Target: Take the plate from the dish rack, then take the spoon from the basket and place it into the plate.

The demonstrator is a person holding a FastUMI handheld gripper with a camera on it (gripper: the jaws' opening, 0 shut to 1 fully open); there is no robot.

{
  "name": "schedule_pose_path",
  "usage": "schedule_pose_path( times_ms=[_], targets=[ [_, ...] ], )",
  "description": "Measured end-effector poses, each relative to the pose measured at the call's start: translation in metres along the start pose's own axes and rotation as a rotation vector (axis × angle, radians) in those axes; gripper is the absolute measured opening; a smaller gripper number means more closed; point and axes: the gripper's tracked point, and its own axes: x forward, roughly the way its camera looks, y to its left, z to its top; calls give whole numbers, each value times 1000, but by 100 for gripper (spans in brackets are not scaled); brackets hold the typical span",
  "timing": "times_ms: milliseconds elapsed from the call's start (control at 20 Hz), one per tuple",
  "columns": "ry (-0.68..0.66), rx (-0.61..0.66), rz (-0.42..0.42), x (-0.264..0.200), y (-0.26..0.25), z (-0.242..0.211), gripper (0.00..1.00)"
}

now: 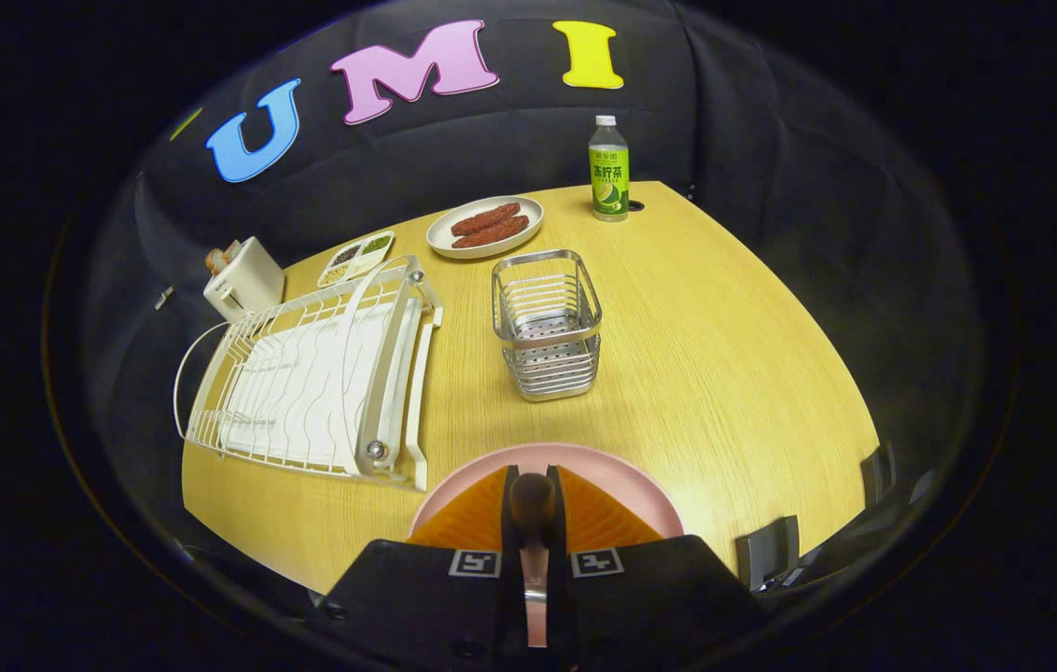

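Currently, the spoon (533, 504) is clamped between the two fingers of the gripper (534, 495). The jaws stand nearly closed, both fingers pressing on the brown handle end, which shows as a rounded knob at the fingertips; a lighter length of the spoon runs back between the fingers toward the camera. The spoon is held directly above the pink plate (621, 471), which lies flat on the wooden table (724, 373) just ahead of and under the fingers. Whether the spoon touches the plate cannot be told.

Beyond the plate stands the metal basket (547, 327), upright. Beside the basket lies the white dish rack (313, 373), near the plate but apart from it. Past the rack are a white toaster (243, 275) and a small divided tray (358, 257). Behind the basket sits an oval dish (486, 227) carrying two reddish-brown pieces, and near it an upright green-labelled bottle (609, 173).
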Motion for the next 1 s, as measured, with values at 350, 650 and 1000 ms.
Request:
schedule_pose_path(
  times_ms=[350, 650, 1000],
  targets=[
    [3, -63, -25, 15, 0, 2, 18],
    [-115, -60, -44, -16, -5, 36, 98],
    [-497, -182, -91, -114, 15, 147, 99]
  ],
)
